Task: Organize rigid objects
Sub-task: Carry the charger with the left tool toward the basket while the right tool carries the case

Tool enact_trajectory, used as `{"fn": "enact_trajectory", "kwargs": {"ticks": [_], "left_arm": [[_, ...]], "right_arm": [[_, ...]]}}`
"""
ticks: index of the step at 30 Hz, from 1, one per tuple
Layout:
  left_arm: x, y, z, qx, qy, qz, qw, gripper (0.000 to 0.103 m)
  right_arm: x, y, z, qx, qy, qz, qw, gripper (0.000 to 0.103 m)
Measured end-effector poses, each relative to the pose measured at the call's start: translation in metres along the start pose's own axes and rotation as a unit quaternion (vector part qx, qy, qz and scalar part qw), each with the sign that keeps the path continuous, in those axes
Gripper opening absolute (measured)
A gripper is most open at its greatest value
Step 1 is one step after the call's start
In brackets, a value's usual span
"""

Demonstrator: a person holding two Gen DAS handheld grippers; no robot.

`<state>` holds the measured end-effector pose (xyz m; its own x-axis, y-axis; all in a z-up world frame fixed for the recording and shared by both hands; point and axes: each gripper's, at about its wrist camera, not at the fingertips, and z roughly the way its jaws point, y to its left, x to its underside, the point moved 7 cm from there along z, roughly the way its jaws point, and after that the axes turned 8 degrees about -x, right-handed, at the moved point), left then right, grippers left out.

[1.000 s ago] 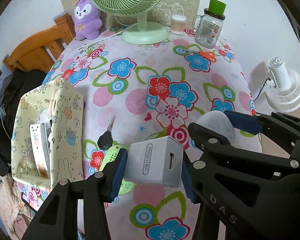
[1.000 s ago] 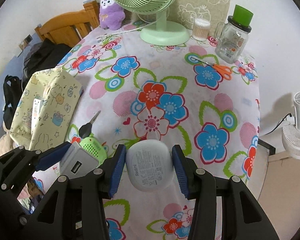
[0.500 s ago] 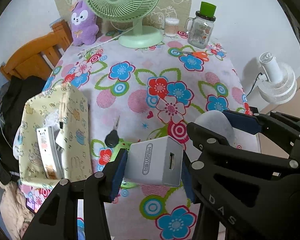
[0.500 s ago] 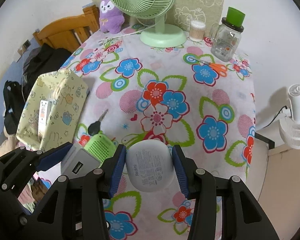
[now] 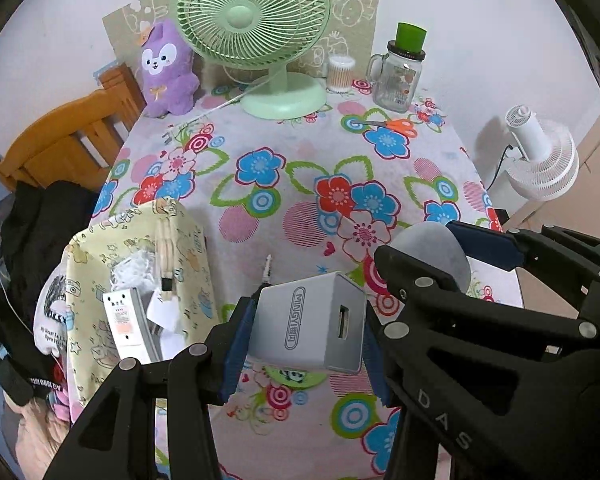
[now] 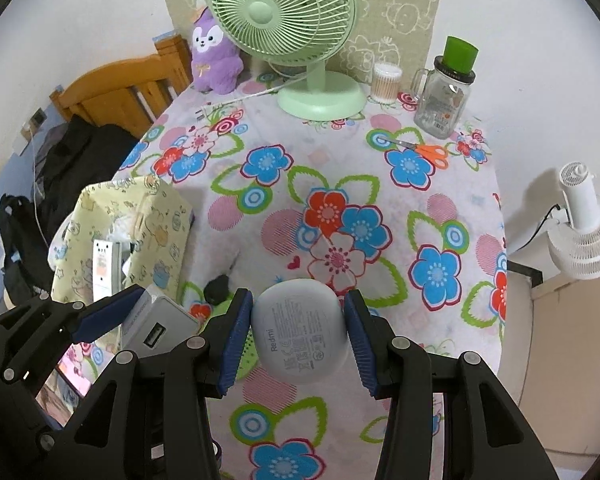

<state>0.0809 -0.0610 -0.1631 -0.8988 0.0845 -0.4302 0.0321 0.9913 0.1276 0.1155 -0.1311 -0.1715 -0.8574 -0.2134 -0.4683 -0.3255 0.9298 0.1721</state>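
Observation:
My left gripper (image 5: 302, 336) is shut on a grey USB charger block (image 5: 310, 328), held above the flowered tablecloth (image 5: 260, 168). My right gripper (image 6: 298, 332) is shut on a rounded pale grey earbud case (image 6: 300, 330) marked Redmi. Each gripper shows in the other's view: the charger (image 6: 156, 328) at lower left, the case (image 5: 432, 252) at right. The yellow patterned storage bag (image 5: 140, 280) stands open at the table's left edge with a white adapter (image 5: 126, 324) and cables inside. A black key (image 6: 220, 284) and a green flat item (image 5: 296, 378) lie on the cloth under the grippers.
At the back stand a green desk fan (image 5: 256, 36), a purple plush toy (image 5: 166, 70), a cotton swab tub (image 5: 340, 74) and a glass jar with a green lid (image 5: 400, 72). Orange scissors (image 5: 396, 124) lie near the jar. A wooden chair (image 5: 60, 140) and white floor fan (image 5: 540, 160) flank the table.
Both grippers have risen and drawn back with their objects, so more of the table shows. The storage bag's open top and its contents are now in fuller view.

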Motion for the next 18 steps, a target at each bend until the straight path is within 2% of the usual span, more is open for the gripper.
{"fn": "enact_trajectory", "kwargs": {"ticks": [18], "left_arm": [[0.002, 0.067, 0.003, 0.008, -0.015, 0.019, 0.9997, 0.053]], "right_arm": [[-0.014, 0.063, 0.017, 0.012, -0.016, 0.016, 1.0, 0.05]]}}
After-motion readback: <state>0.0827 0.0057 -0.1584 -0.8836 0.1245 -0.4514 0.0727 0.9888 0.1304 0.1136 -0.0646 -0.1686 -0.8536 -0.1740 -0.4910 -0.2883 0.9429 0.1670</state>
